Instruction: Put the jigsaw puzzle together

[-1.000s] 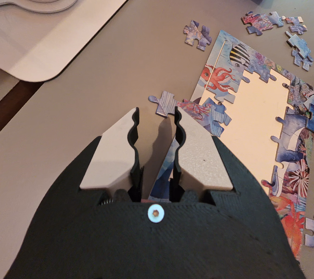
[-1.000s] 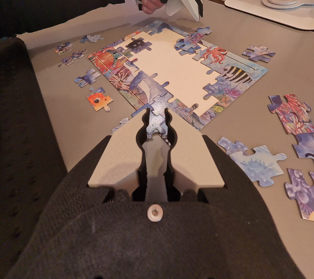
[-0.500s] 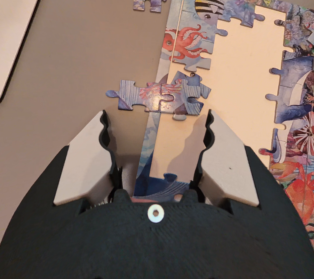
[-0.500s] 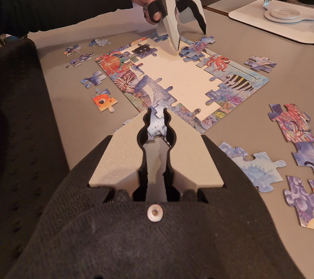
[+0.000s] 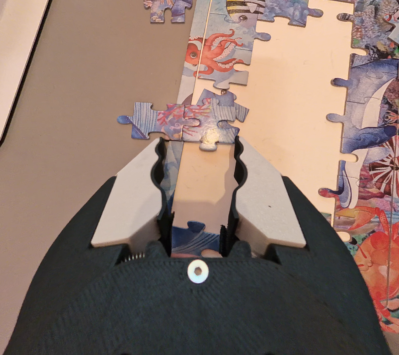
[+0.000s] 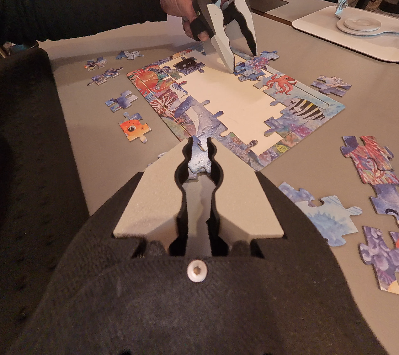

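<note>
A joined pair of coral-patterned pieces (image 5: 185, 122) is seen lying crosswise over the left edge of the puzzle frame (image 5: 302, 85), half on the cream backing, half out over the grey table (image 5: 86, 85). Its long axis runs across the line of the left gripper (image 5: 199, 139), whose fingers are spread about as wide as the nearer piece, tips just at its near edge, nothing gripped. This gripper is clearly the nearer. The right gripper (image 6: 199, 141) is kept narrow, nearly closed, at the frame's opposite border; whether a piece is pinched cannot be told. No readable writing is found.
</note>
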`<state>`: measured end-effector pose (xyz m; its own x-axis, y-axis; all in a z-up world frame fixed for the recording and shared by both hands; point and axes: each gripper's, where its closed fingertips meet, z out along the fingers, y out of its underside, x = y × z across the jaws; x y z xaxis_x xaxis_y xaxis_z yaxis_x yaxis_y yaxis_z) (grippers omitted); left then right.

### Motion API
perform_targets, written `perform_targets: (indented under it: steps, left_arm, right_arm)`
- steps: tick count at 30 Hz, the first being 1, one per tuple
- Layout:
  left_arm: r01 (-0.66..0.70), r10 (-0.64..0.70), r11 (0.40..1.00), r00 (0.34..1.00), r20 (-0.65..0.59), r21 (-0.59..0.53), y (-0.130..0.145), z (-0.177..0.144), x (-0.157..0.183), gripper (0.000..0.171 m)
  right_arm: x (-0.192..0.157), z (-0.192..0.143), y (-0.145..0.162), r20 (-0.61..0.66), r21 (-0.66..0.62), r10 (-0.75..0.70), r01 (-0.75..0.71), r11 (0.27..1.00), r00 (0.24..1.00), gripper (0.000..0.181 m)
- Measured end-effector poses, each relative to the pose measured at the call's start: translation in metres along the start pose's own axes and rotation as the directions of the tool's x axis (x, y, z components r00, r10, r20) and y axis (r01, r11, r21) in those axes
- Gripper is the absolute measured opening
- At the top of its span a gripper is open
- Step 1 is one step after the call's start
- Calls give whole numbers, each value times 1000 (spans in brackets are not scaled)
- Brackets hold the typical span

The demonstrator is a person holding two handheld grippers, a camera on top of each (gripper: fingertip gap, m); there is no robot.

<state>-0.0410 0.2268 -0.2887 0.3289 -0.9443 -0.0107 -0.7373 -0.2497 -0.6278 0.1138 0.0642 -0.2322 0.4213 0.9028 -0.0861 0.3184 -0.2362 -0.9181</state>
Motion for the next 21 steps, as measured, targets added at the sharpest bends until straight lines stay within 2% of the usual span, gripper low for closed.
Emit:
perform_targets:
  steps: [13,14,15,21]
  left_arm:
    - [-59,58,998,996,64,11,-1,-5,8,62]
    - [-57,56,998,996,66,14,-1,-6,8,58]
    - [-52,50,998,996,79,25,-2,-7,7,32]
    - [-68,67,998,994,91,16,-1,-10,10,38]
  right_arm:
    - [-2,-1,0,5,1,-5,5,1000,1000,12]
    - [-3,-1,0,5,0,-7,7,1000,1000,12]
    - [-3,0,0,5,0,-8,8,1000,1000,12]
    - [-4,0,1,6,-2,-10,10,1000,1000,12]
